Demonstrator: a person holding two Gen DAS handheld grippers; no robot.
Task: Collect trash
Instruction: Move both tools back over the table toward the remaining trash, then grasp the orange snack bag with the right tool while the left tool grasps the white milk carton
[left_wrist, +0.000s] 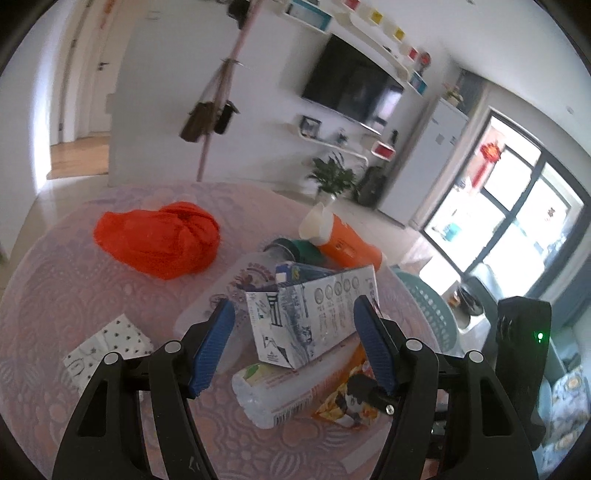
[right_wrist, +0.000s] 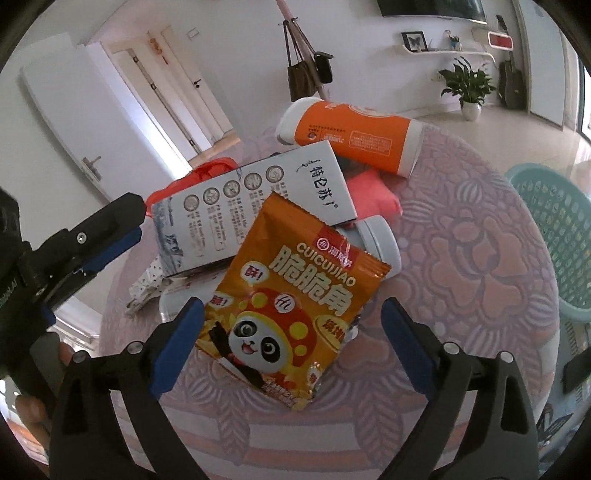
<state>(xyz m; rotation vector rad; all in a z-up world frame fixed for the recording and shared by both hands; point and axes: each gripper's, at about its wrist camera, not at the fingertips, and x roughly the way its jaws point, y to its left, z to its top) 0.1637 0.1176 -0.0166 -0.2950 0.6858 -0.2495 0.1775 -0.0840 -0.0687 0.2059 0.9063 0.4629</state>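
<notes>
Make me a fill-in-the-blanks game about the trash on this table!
1. The snack packet between the fingers of the right hand-held gripper shows a cartoon ____.
2. The crumpled plastic bag is ____ in color.
3. The left hand-held gripper is open around a white ____ carton.
4. Beside the table stands a teal ____.

Missing words: panda; red; milk; basket

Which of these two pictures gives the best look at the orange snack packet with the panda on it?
The right wrist view. There the snack packet lies face up between the open fingers, its panda and lettering unobstructed. In the left wrist view, only a crumpled corner of the packet shows, tucked behind the right finger and the plastic bottle.
</notes>
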